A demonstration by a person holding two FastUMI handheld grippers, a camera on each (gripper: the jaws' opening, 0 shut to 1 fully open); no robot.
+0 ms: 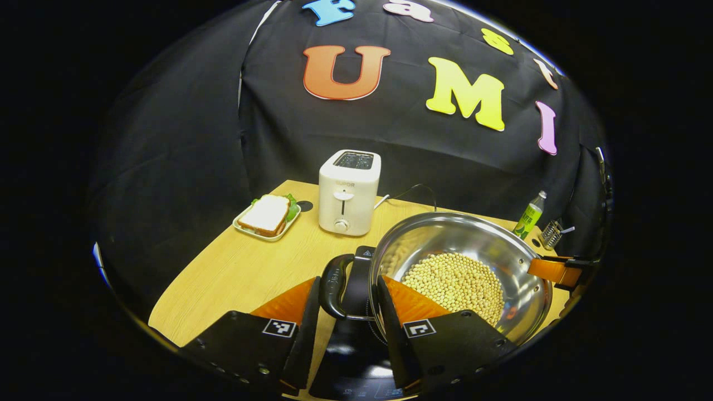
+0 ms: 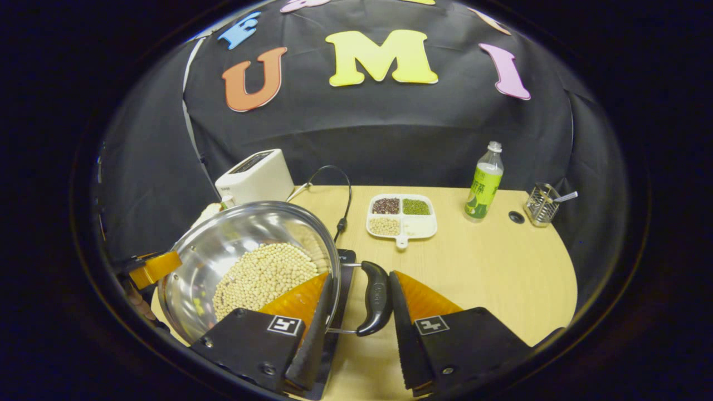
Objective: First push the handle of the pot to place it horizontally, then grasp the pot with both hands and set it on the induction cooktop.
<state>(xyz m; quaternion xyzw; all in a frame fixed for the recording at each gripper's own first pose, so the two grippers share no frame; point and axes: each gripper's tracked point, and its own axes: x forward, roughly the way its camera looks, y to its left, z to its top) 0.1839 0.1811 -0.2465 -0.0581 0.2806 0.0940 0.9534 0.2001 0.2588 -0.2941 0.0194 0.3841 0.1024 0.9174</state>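
Two handles, one on each side of the pot (image 1: 462, 273), each sitting between a gripper's fingers. Left gripper (image 1: 348, 317) straddling the near black loop handle (image 1: 333, 287) with jaws set fairly narrow; contact hard to confirm, since a slim gap seems to remain beside the handle. Right gripper (image 2: 361, 312) likewise around the opposite handle (image 2: 374, 298), jaws narrow, one finger close against the pot's rim, the other just beside the handle; firm pressing not certain there either. Pot a shiny steel bowl shape, part-filled with pale beans (image 2: 262, 275), appearing tilted in both views, though fisheye bending may exaggerate that. Directly under the pot and toward the near edge, the dark glassy induction cooktop (image 1: 356, 356), so pot apparently over or already resting on it; whether lifted or touching cannot be told.

Judging progress: handle-pushing step looks finished, both-hands grasp in place or nearly so, placement on the cooktop at or near its end. Left to do, probably: settle the pot flat, release both handles.

Farther out on the wooden table (image 2: 490, 262): a white toaster (image 1: 349, 192) far behind the pot, a sandwich on a small tray (image 1: 267, 216) to its left, a divided dish of grains (image 2: 401, 214), a green bottle (image 2: 483, 184) and a wire holder (image 2: 541, 205) toward the far right.
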